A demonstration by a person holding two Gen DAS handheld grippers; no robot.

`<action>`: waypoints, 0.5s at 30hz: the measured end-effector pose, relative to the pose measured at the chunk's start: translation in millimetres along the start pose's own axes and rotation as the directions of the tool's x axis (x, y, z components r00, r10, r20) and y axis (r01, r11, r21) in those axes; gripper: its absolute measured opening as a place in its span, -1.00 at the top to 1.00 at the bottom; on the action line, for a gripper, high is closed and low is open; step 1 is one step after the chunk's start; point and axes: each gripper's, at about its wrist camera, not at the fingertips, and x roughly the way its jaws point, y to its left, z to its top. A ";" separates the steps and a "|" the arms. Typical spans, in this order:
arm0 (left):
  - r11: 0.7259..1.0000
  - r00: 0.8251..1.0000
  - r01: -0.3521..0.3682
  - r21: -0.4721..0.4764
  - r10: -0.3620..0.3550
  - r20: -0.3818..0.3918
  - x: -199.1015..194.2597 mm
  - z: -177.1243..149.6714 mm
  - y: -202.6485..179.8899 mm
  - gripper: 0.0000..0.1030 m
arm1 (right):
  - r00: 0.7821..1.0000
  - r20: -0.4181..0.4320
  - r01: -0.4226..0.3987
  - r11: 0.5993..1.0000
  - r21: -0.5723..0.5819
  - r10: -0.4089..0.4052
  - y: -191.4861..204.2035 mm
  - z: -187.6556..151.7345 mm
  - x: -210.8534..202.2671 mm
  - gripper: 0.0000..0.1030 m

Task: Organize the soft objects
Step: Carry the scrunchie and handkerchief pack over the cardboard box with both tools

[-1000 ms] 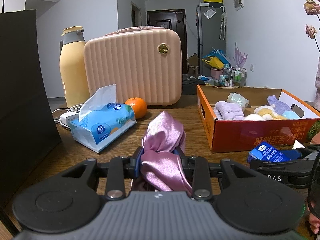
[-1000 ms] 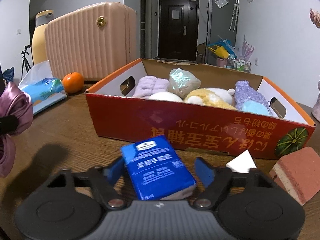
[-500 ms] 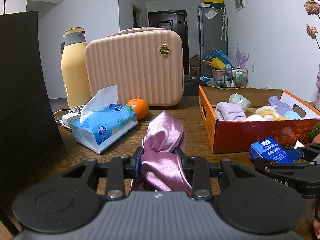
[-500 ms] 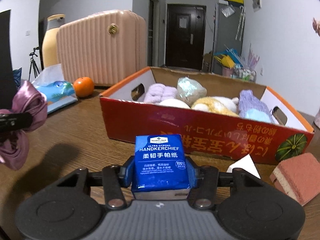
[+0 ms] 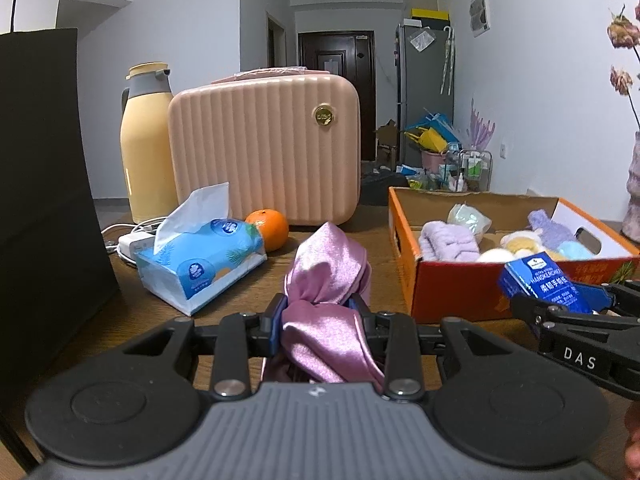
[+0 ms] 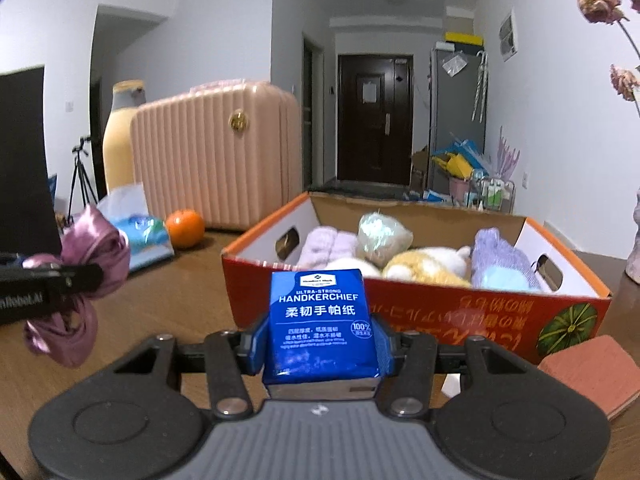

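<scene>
- The right gripper (image 6: 320,344) has its jaws pressed on the blue plastic handkerchief pack (image 6: 321,326), lifted off the bench, I think to carry it into the orange cardboard box (image 6: 460,316) at 1 o'clock.
- The left gripper (image 5: 320,320) has narrow jaws clamped on the shiny pink satin cloth (image 5: 326,292), probably waiting for its turn.
- The brown wooden bench (image 5: 328,240) also carries a ribbed pink case (image 5: 264,152); a dark door (image 6: 374,118) stands at 12 o'clock.
</scene>
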 end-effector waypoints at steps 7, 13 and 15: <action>1.000 1.000 0.009 -0.006 -0.009 0.028 0.3 10.7 -15.4 0.36 | 0.997 0.079 0.005 1.000 0.030 -0.007 -8.7 8.1 -11.3 0.03; 0.999 0.999 0.012 -0.036 -0.010 0.046 3.7 21.7 -25.9 0.36 | 0.993 0.119 0.012 0.998 0.056 -0.018 -21.7 13.5 -14.1 0.03; 0.999 0.999 0.016 -0.049 -0.013 0.052 5.4 25.9 -29.5 0.36 | 0.991 0.134 0.015 0.997 0.073 -0.024 -28.2 15.6 -14.6 0.03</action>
